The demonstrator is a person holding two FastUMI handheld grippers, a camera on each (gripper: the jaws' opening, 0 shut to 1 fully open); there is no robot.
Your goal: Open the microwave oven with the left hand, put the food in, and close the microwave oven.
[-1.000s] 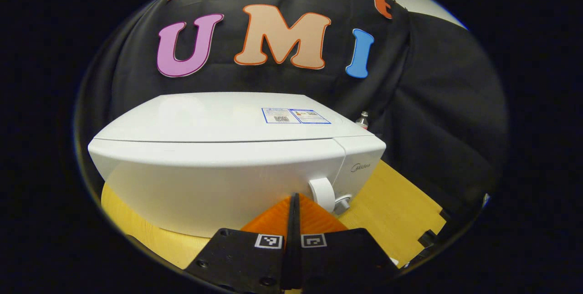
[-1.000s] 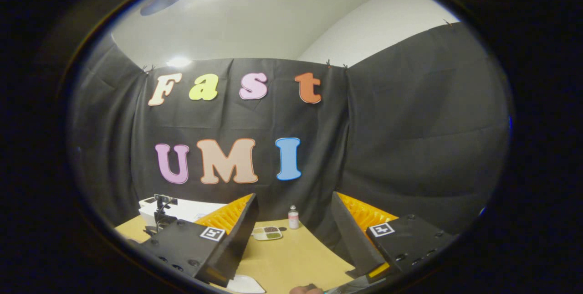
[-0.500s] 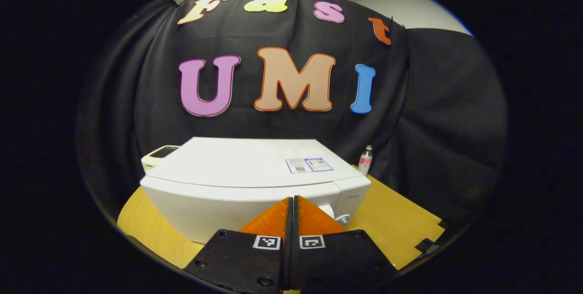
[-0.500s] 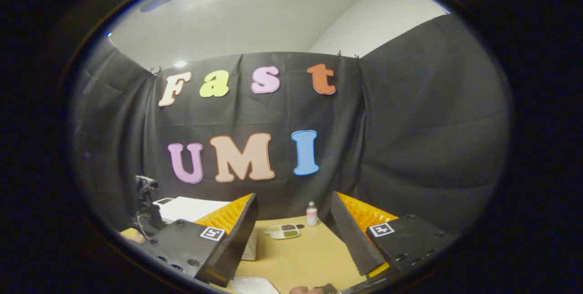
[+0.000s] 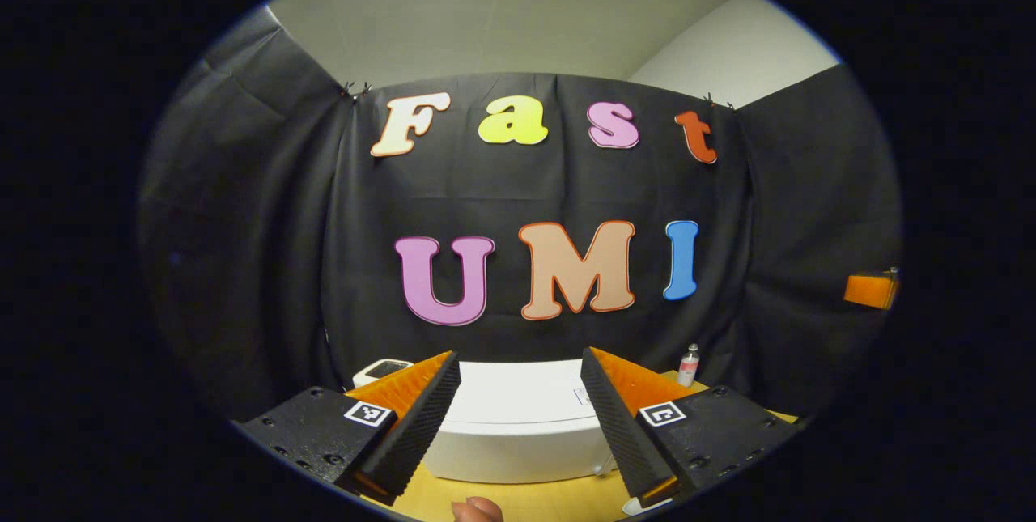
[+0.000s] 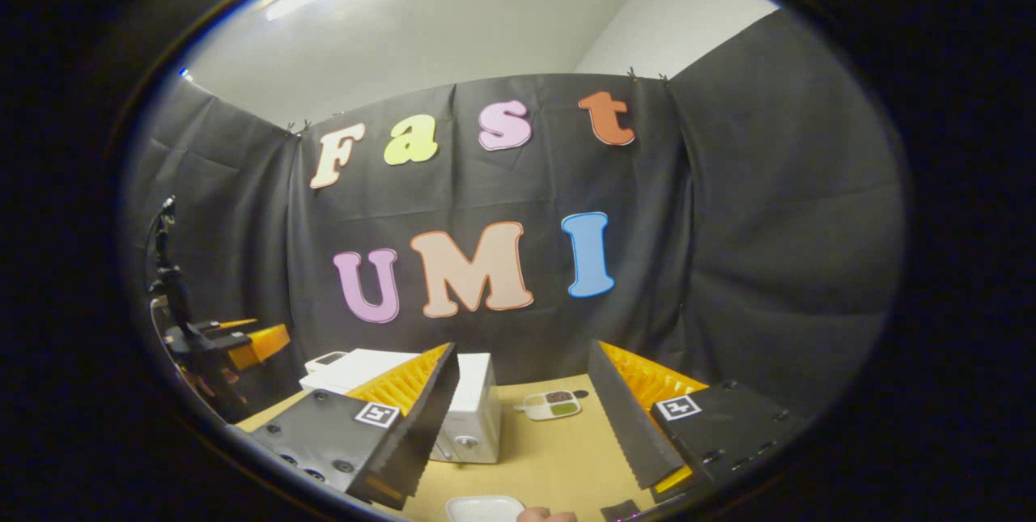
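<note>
A: Start close in. How does the left tool stand?

B: Released, its two fingers spread wide with nothing between them. A fingertip of the person shows at the bottom edge, low between them.

A: And the right tool?

B: Also released and empty. Just below it, at the bottom edge, lies a small white dish on the surface.

A: Where is the microwave oven?

B: Beyond the left tool, framed between its fingers, door closed, standing on the surface. In the right gripper view it sits to the left, partly behind that tool's left finger.

A: The food?

B: A divided food tray lies on the surface, right of the oven and apart from it. Farther back a small bottle stands near the cloth wall.
</note>
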